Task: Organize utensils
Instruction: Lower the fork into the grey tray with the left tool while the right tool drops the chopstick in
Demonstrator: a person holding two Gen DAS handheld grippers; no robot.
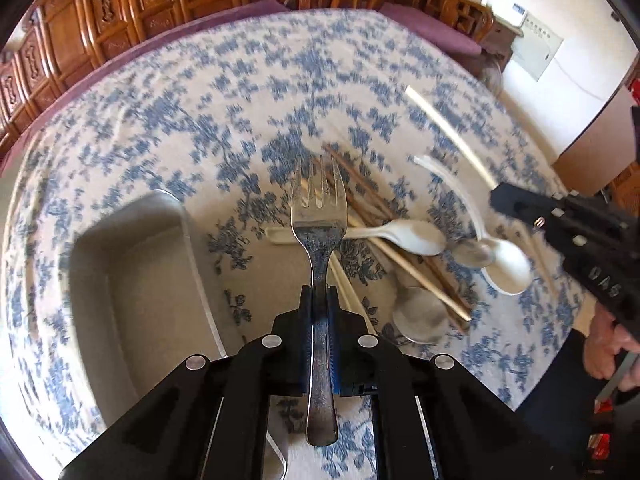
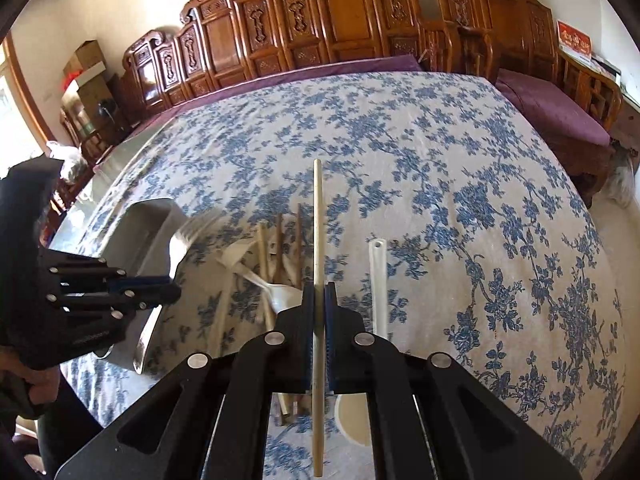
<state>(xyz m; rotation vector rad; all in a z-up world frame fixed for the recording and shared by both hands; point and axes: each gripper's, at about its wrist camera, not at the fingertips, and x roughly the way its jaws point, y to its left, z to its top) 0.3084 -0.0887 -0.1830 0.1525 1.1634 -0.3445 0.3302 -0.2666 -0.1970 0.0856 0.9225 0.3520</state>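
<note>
My left gripper (image 1: 319, 292) is shut on a metal fork (image 1: 319, 216), held above the table with tines pointing away. It also shows in the right wrist view (image 2: 168, 286) at the left, with the fork (image 2: 182, 240). My right gripper (image 2: 319, 292) is shut on a pale chopstick (image 2: 317, 280), held lengthwise above the table; this gripper (image 1: 504, 196) and chopstick (image 1: 448, 132) show at the right of the left wrist view. A heap of chopsticks (image 1: 372, 216), white spoons (image 1: 416, 236) and metal spoons (image 1: 420, 314) lies on the cloth below.
A grey rectangular tray (image 1: 132, 280) sits on the table left of the heap, also in the right wrist view (image 2: 140, 228). The blue floral tablecloth (image 2: 440, 160) covers the table. Carved wooden chairs (image 2: 320, 20) line the far edge.
</note>
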